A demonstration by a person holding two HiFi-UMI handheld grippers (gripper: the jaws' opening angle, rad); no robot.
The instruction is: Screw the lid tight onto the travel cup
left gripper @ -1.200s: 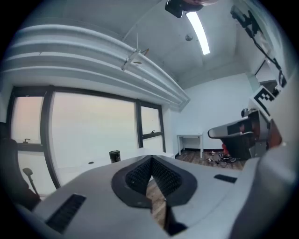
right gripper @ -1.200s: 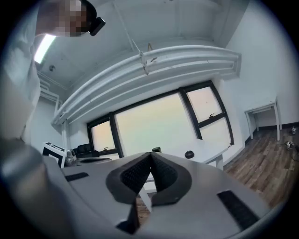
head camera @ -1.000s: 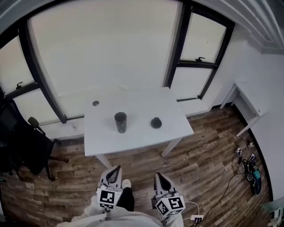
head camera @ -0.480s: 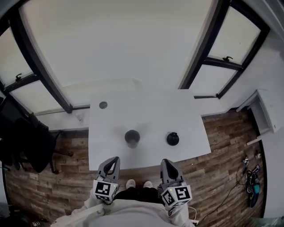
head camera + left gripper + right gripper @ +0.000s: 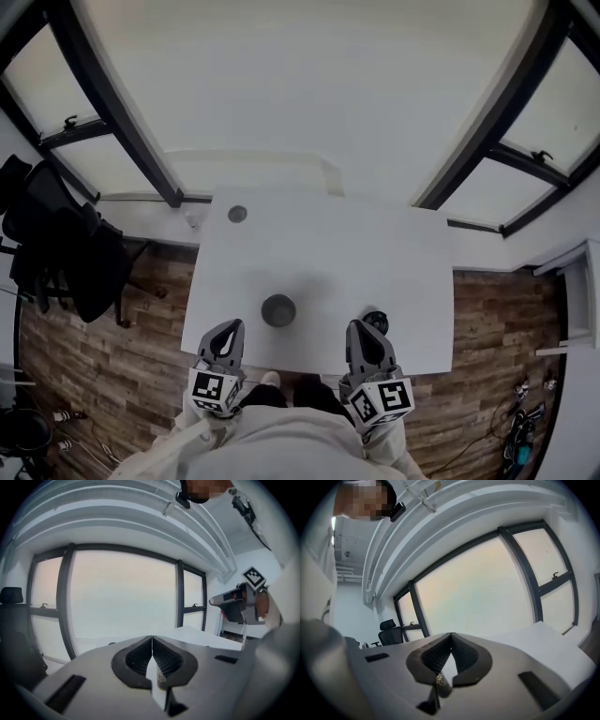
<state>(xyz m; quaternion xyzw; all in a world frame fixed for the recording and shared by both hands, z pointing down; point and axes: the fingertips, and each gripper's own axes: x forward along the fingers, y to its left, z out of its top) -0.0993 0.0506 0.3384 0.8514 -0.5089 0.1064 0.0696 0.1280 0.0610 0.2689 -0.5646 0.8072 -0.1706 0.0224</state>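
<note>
The dark travel cup stands upright and uncapped near the front edge of the white table. Its black lid lies to the right, partly hidden behind my right gripper. My left gripper hangs over the front edge, left of the cup. Both are shut and hold nothing, short of the cup and lid. In the left gripper view the pads meet at the tip, and a dark piece with gold print shows through the gap below. The right gripper view has the same: closed pads and a dark gold-printed piece.
A small round grey object lies at the table's back left corner. A black office chair stands left of the table on the wood floor. Large windows run behind the table. The right gripper's marker cube shows in the left gripper view.
The head view has moved up to and over the table, so the cup and lid now sit just beyond the gripper tips. Both grippers stayed shut.
</note>
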